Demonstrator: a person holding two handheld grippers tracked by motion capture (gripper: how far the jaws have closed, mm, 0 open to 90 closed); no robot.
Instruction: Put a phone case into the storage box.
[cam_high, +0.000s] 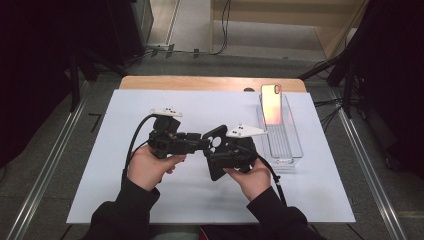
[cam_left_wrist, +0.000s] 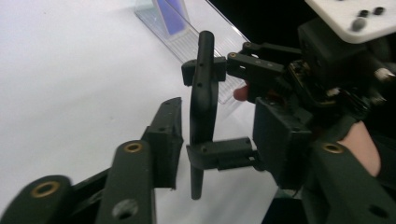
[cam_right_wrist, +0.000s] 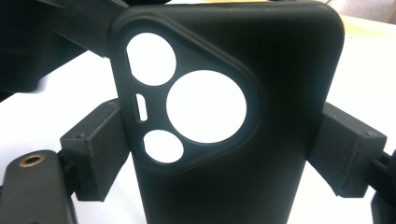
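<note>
Case: black phone case (cam_right_wrist: 233, 121) sitting closest to the lens in the right gripper view, its back facing the camera, three round cut-outs and a small slot showing white table through them.
Long axis: running up and down in the right gripper view, camera end uppermost; in the high view the case (cam_high: 216, 150) is standing on edge above the table, its long axis running roughly toward and away from the person, slightly tilted.
Facing: in the left gripper view the case (cam_left_wrist: 203, 116) is showing edge-on, a thin upright strip.
Right gripper: right gripper (cam_high: 220, 157) is clamping the case across its width, one pad pressing on each long side.
Left gripper: left gripper (cam_high: 202, 144) is pointing at the case from the left in the high view; its jaws are standing apart, one pad (cam_left_wrist: 166, 140) just beside the case's face with a gap showing, not pressing.
Case and tongs: case is lying between the right pads and partly within the left gripper's spread jaws, free of them.
Hands: left hand (cam_high: 147, 167) and right hand (cam_high: 255, 175) are holding the grippers over the white sheet (cam_high: 125, 200).
Tray: clear tray (cam_high: 285, 145) is resting to the right, beyond the right gripper, with a phone (cam_high: 271, 102) leaning upright at its far end.
</note>
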